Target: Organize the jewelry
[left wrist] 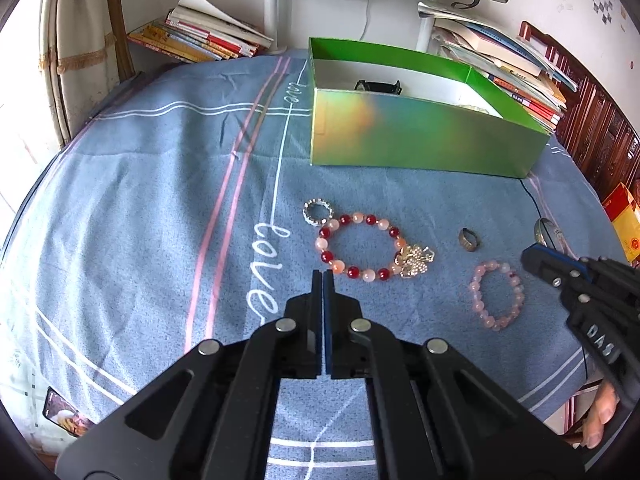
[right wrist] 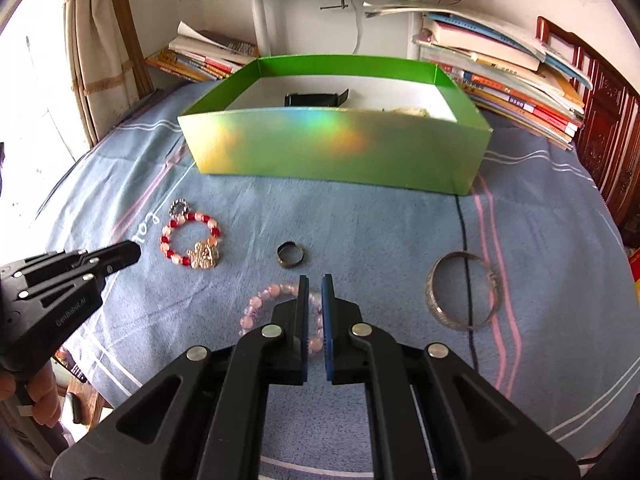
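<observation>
A green box [left wrist: 420, 136] [right wrist: 336, 148] stands at the back of the blue cloth, with a black watch [left wrist: 378, 87] [right wrist: 314, 99] inside. In front lie a red-and-pink bead bracelet [left wrist: 360, 246] [right wrist: 188, 240] with a gold charm [left wrist: 414, 261], a silver beaded ring [left wrist: 318, 212] [right wrist: 179, 208], a dark ring [left wrist: 469, 239] [right wrist: 291, 255], a pink bead bracelet [left wrist: 496, 294] [right wrist: 256, 308] and a silver bangle [right wrist: 462, 290]. My left gripper [left wrist: 323, 274] [right wrist: 134, 252] is shut and empty beside the red bracelet. My right gripper [right wrist: 316, 280] [left wrist: 528, 256] is slightly open above the pink bracelet.
Stacks of books [left wrist: 200, 36] [right wrist: 512, 76] lie behind the box on both sides. A white stand pole [left wrist: 272, 4] rises at the back. A dark wooden headboard [right wrist: 608, 140] is at the right. A black cable [right wrist: 466, 248] runs across the cloth under the bangle.
</observation>
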`<state>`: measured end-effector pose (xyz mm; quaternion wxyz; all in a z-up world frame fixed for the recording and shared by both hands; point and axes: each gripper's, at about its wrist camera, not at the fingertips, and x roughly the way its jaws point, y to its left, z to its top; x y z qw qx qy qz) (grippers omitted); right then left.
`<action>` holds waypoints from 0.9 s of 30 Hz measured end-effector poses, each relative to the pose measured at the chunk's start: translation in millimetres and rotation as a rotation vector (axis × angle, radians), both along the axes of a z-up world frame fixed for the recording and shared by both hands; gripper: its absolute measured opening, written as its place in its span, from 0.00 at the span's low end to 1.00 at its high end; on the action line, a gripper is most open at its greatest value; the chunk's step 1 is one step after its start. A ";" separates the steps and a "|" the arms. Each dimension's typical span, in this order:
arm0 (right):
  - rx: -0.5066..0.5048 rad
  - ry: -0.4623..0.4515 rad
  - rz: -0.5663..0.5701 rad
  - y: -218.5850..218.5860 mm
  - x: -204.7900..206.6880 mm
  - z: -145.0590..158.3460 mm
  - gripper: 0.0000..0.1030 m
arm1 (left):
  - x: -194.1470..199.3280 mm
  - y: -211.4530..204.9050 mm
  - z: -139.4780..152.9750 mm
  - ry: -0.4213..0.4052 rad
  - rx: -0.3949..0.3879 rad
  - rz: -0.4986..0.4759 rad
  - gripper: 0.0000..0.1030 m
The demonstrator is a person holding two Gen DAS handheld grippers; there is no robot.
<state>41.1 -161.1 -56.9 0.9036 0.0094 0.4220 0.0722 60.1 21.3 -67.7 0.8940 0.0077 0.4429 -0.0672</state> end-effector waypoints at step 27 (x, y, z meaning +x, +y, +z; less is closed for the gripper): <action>0.004 0.087 -0.005 -2.4 1.2 -22.0 0.25 | 12.7 2.4 -13.8 0.068 -0.038 0.023 0.36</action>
